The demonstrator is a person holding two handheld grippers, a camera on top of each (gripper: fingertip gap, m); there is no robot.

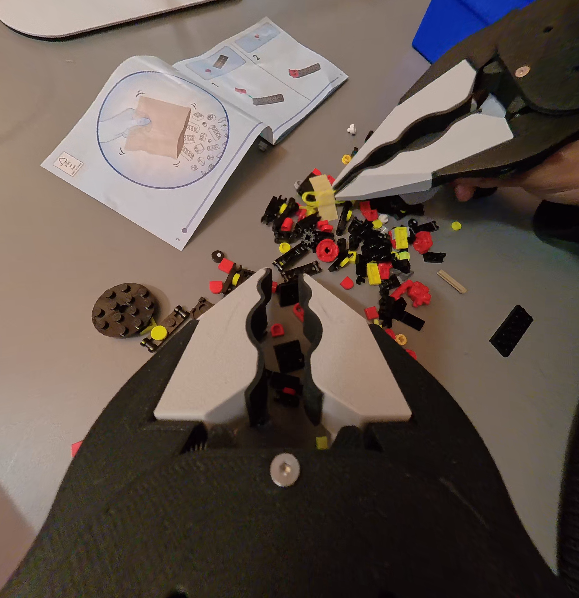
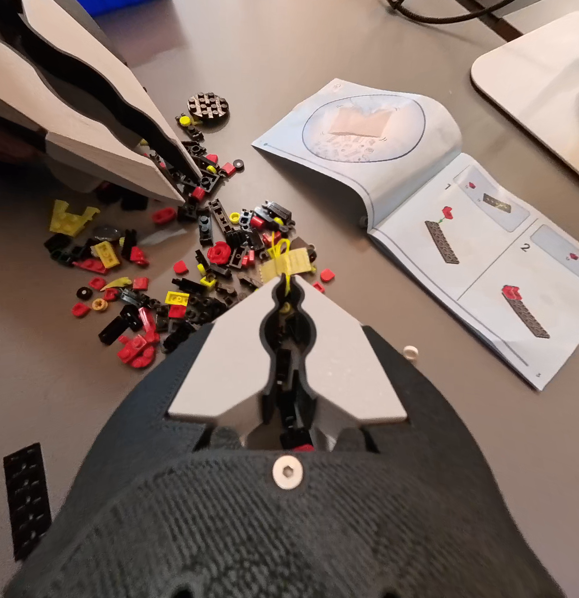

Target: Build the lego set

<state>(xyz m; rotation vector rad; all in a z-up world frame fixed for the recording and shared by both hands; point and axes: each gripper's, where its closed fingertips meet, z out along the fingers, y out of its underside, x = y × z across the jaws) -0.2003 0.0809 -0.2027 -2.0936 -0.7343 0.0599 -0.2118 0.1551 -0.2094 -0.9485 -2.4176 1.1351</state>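
- The right hand-held gripper (image 2: pixel 285 283) has its tips pressed together on a yellow string (image 2: pixel 279 250) that is bound by a tan band (image 2: pixel 289 263), at the far edge of the pile (image 2: pixel 197 259).
- The left hand-held gripper (image 1: pixel 284 275) hovers spread over the pile's left part, with nothing between its tips; small black and red pieces show through the gap on the table (image 1: pixel 71 259) below.
- The lego parts lie loose: black, red and yellow bits in a heap, a round black plate (image 1: pixel 125 310) to the left, a long black plate (image 1: pixel 511 330) apart on the right.
- Risk, as I judge it: the string is thin and springy, so it may slip from the tips, or drag neighbouring bits along and scatter them. The spread gripper, lowered carelessly, could push pieces outward or off the edge.
- The booklet (image 1: pixel 191 129) lies open beyond the pile, one page curling up; it shows the first steps, none of which looks done yet.
- The table is smooth grey; a pale rounded base (image 2: pixel 534 81) sits at the far side, a blue object (image 1: pixel 443 29) at the far right.
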